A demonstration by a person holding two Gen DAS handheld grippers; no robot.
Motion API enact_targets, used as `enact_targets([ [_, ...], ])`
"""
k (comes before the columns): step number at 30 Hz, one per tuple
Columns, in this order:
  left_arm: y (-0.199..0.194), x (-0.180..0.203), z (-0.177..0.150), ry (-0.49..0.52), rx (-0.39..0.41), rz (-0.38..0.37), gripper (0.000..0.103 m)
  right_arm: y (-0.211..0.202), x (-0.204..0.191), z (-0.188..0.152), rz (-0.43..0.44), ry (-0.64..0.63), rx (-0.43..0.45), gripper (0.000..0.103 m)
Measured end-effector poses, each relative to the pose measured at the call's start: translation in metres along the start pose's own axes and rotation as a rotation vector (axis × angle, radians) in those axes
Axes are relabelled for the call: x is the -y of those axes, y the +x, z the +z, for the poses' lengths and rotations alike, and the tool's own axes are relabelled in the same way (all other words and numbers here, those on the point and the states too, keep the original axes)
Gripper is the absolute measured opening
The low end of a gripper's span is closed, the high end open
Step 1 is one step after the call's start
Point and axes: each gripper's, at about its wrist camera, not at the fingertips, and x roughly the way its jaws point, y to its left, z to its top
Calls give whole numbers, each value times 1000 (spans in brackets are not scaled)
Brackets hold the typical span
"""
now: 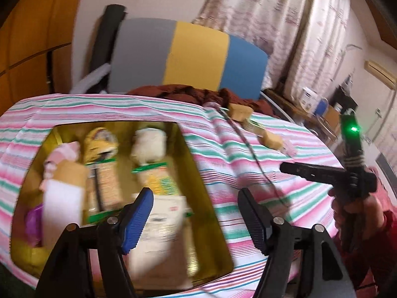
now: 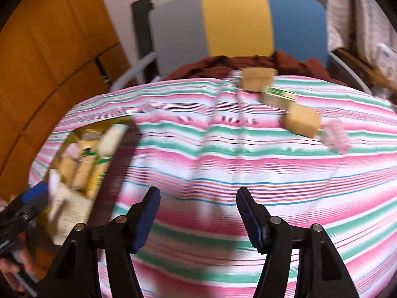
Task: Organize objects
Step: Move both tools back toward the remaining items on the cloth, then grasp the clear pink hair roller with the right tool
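a gold tin (image 1: 198, 164) sits sunk in the striped cloth (image 2: 223, 164), packed with wrapped snack packets (image 1: 106, 173) and a white sachet (image 1: 161, 223). further back, near the brown blanket (image 1: 188, 90), two tan blocks (image 2: 301, 121) and a green-gold packet (image 2: 278, 96) lie loose on the cloth, well apart from the tin. behind stands a grey, yellow and blue chair back (image 1: 198, 57). the left gripper (image 1: 196, 223) hangs tilted over the tin's near corner, jaws apart, nothing between them. the right gripper (image 2: 198, 221) points down at bare cloth, jaws apart and empty (everything is smeared, labels unreadable).
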Motion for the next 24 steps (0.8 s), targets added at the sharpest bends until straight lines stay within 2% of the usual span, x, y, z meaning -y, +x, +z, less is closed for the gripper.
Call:
enact_targets([
  [11,41,64,12,121,-100,-104,72,11,106,11,-211,60,-47,66],
  [15,54,79,13,136,-132,-127,72,15,135,12,-251,92,-54,66],
  [20,73,92,14,130,-185,-148,72,18,161,20,-275,128,-21,79],
  [24,84,99,16,132,-214,-154,72,25,175,35,-283,127,12,84],
])
